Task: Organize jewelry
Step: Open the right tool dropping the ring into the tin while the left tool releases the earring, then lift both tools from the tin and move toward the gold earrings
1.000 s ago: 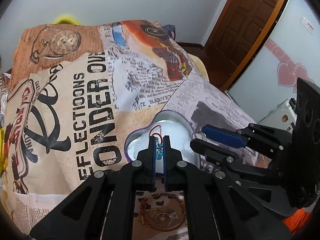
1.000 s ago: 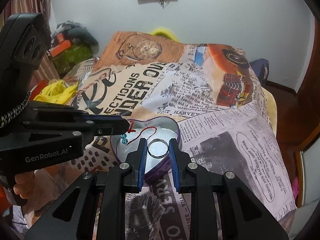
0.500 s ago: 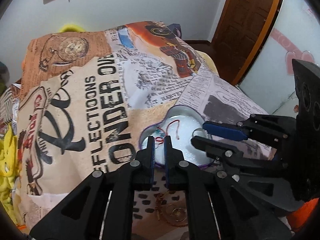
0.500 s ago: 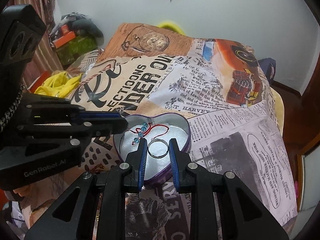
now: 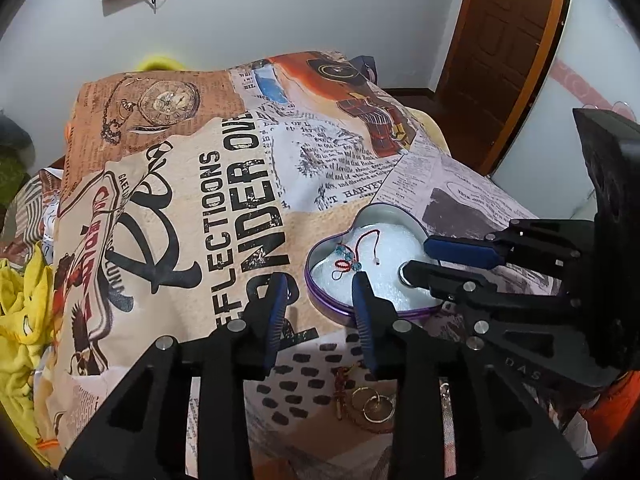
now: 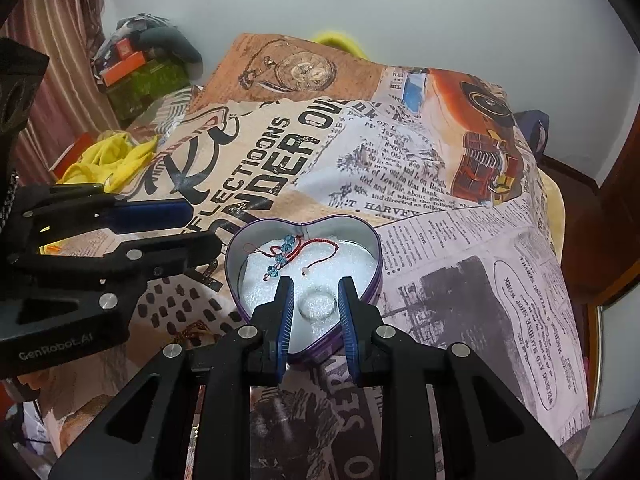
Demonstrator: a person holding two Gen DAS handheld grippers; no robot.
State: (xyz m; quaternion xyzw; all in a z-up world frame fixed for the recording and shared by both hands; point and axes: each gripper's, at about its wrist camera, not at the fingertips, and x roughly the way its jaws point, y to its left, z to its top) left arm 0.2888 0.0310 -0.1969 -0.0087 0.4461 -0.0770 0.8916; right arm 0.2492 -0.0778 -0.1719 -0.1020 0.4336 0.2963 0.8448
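Observation:
A purple heart-shaped tin (image 5: 332,312) (image 6: 376,248) with white padding sits on the printed bedspread. The red cord bracelet with blue beads (image 5: 350,258) (image 6: 284,254) lies loose on the padding at the tin's far side. My left gripper (image 5: 318,288) (image 6: 200,228) hovers at the tin's near-left rim. Its jaws are opening, with nothing between them. Over the near part of the tin, my right gripper (image 6: 316,304) (image 5: 416,258) is shut on a silver ring (image 6: 318,304) (image 5: 401,274).
More gold jewelry, hoops and a chain (image 5: 372,404) (image 6: 192,332), lies on the bedspread in front of the tin. Yellow cloth (image 5: 20,312) and boxes (image 6: 128,68) lie off the bed's left side. A wooden door (image 5: 508,40) stands at the right.
The left gripper has let go of the red bracelet, which now lies in the tin, and its jaws have spread apart. The right gripper still holds the ring over the tin.

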